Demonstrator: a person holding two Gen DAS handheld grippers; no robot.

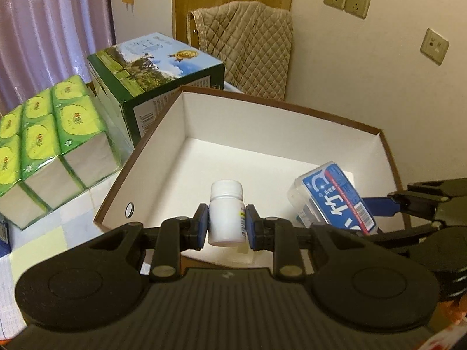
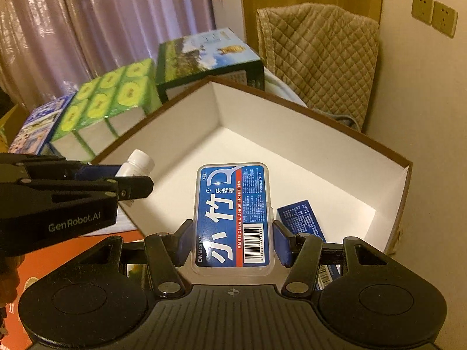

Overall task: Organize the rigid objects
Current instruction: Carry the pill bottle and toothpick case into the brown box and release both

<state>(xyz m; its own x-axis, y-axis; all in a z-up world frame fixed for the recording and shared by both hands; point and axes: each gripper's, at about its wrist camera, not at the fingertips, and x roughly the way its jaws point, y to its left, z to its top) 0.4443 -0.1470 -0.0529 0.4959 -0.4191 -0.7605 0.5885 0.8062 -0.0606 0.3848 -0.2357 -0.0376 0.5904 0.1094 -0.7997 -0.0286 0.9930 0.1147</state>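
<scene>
Jaws of the left gripper clamp a smooth white cylindrical bottle; right gripper pinches a flat clear-plastic floss-pick case.

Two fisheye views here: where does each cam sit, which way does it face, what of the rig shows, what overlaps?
Left wrist: on the left gripper, facing forward and down into the white open box; its fingers clamp a white pill bottle.
Right wrist: on the right gripper, facing forward into the same box; its fingers clamp a dental floss picks case.
Shared: box, both held items, the other gripper at frame edge, green tissue pack.
</scene>
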